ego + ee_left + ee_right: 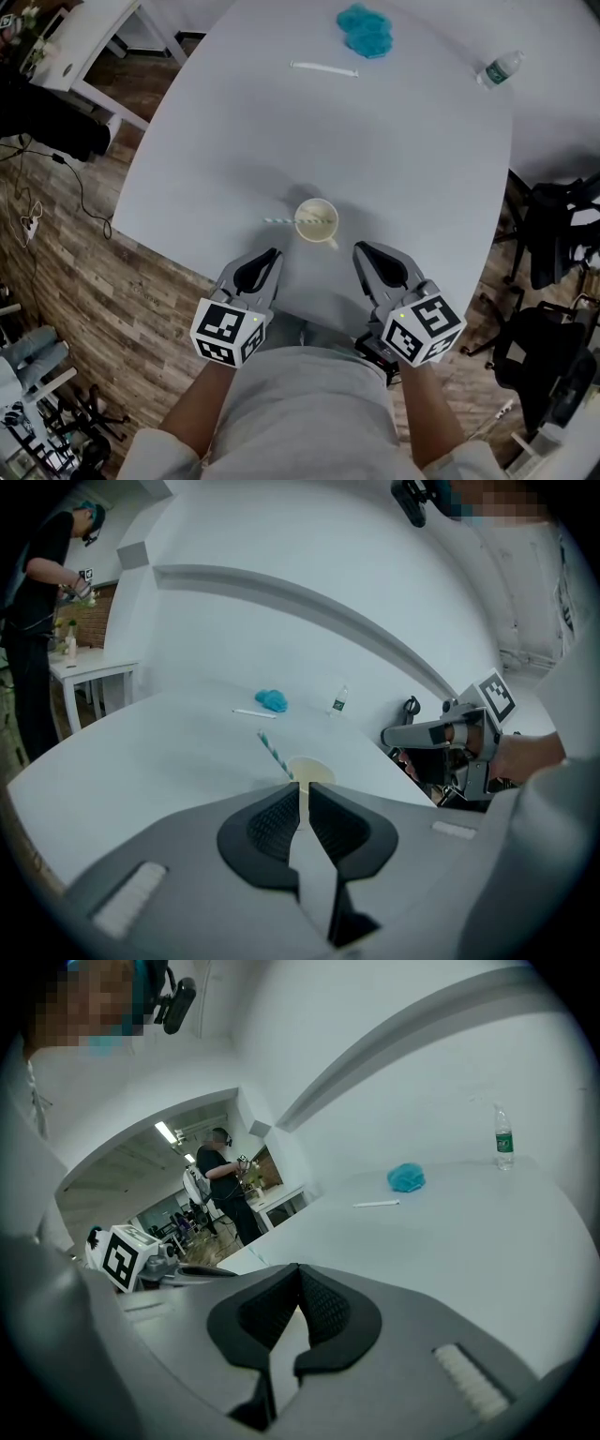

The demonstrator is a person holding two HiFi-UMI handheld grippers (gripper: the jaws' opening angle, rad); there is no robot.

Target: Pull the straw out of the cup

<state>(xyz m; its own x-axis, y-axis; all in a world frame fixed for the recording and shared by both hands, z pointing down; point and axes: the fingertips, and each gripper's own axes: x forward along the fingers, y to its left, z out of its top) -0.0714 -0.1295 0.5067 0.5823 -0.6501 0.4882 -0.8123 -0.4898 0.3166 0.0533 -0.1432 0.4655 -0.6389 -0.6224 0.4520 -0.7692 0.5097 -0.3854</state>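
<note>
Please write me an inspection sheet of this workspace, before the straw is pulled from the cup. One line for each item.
Surface: pale grey table.
Job's things: cup upright near the front edge; striped straw in it, leaning to the person's left.
Clutter: blue crumpled cloth, white stick, upright water bottle, all on the far side.
Grippers: left gripper jaws slightly apart, empty, short of the cup; right gripper shut, empty.
Cables: cable on the floor, left of the table.
Surroundings: wood floor; black chairs at right.
</note>
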